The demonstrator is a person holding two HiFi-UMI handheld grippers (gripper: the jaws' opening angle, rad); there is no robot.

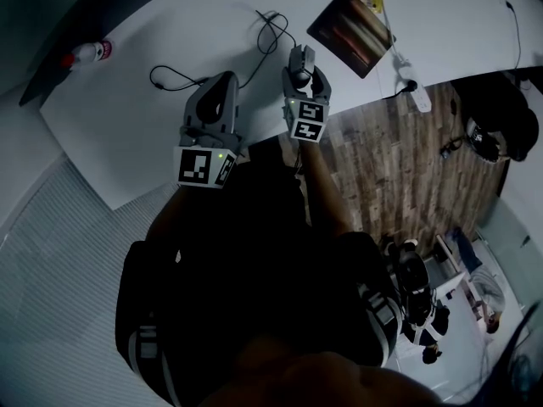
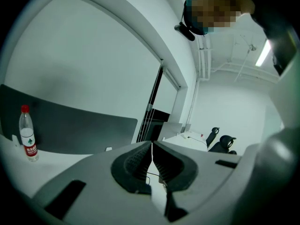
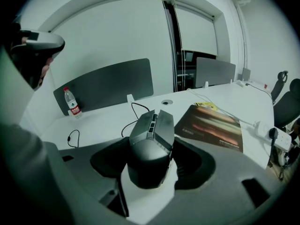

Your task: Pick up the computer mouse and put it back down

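A grey computer mouse (image 3: 151, 146) sits between the jaws of my right gripper (image 3: 152, 165), which is shut on its sides. Its nose points away from me and its black cable (image 3: 133, 114) trails off across the white table (image 1: 127, 125). In the head view the mouse (image 1: 300, 76) shows between the right gripper's fingers (image 1: 303, 66), near the table's front edge. Whether it touches the table I cannot tell. My left gripper (image 1: 222, 87) hovers just left of it, and its pads (image 2: 140, 161) meet with nothing between them.
A dark rectangular pad (image 1: 350, 32) lies to the right, with a white power strip (image 1: 411, 83) beyond it. A water bottle (image 1: 85, 54) stands at the far left by a dark partition (image 3: 108, 83). A second looped cable (image 1: 174, 79) lies left of the grippers. Wooden floor (image 1: 382, 151) lies past the edge.
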